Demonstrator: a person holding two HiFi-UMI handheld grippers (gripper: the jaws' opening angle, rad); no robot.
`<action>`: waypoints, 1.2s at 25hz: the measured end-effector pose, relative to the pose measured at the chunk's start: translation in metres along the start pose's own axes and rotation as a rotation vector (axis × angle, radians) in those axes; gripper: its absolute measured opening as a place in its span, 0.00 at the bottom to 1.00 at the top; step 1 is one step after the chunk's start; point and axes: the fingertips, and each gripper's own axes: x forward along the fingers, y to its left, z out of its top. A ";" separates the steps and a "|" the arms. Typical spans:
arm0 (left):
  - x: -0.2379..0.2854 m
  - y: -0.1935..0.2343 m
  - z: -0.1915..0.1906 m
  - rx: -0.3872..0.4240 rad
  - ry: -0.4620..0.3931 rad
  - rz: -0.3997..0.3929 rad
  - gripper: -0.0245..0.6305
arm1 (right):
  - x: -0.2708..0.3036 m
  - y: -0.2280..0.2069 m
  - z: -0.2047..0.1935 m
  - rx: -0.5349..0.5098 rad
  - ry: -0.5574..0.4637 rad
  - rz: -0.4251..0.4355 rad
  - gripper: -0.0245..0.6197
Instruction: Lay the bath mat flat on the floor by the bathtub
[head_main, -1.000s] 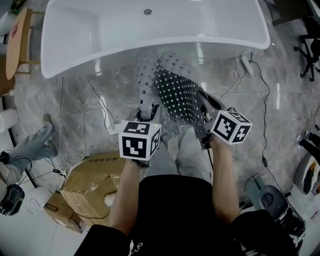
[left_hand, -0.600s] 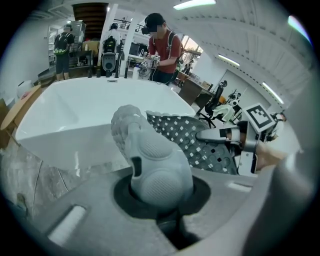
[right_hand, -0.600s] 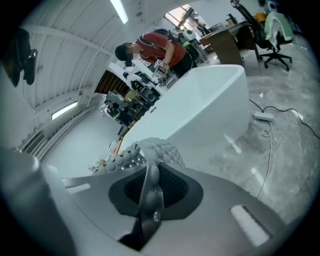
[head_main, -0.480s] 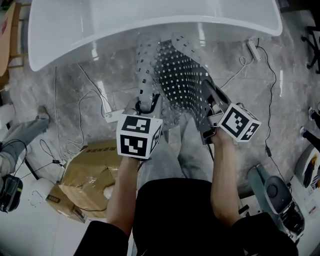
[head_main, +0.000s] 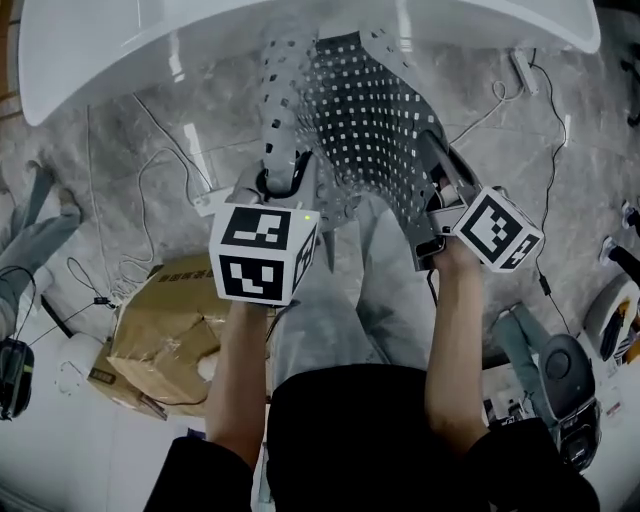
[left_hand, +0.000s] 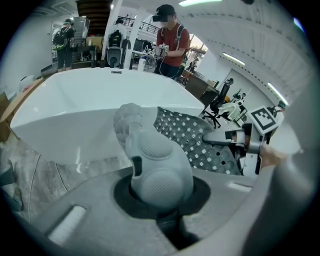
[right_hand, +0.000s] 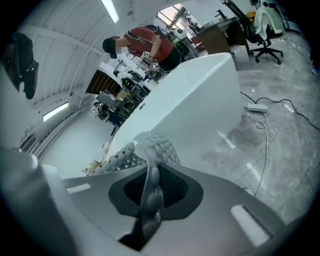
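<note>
1. Grey marbled floor (head_main: 170, 140) strewn with loose cables. A white bathtub (head_main: 110, 45) runs across the top of the head view, and a cardboard box (head_main: 160, 335) sits to the person's left.
2. The bath mat (head_main: 365, 120) is off the floor, slung between the two grippers just in front of the tub. It is bowed and creased, and its far end reaches toward the tub wall. Whether any part touches the floor cannot be told.
3. Progress, as I judge it: the mat has been brought to the right place but is not yet laid. Lowering, spreading flat and letting go remain.
4. The left gripper (left_hand: 157, 185) is clamped on a bunched fold of the mat's left edge. The right gripper (right_hand: 150, 200) pinches the right edge, which shows thin and edge-on between its jaws.
5. Both forearms reach forward side by side, the grippers apart with the mat between them. The right one angles inward toward the tub.
</note>
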 end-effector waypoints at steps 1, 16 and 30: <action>0.006 0.002 -0.001 -0.005 0.001 -0.001 0.09 | 0.003 -0.004 -0.002 -0.007 0.002 -0.009 0.08; 0.098 0.032 -0.015 -0.057 0.007 0.003 0.09 | 0.060 -0.067 -0.009 -0.084 0.032 -0.060 0.08; 0.164 0.053 -0.039 0.024 0.086 -0.005 0.09 | 0.103 -0.118 -0.028 -0.184 0.133 -0.077 0.08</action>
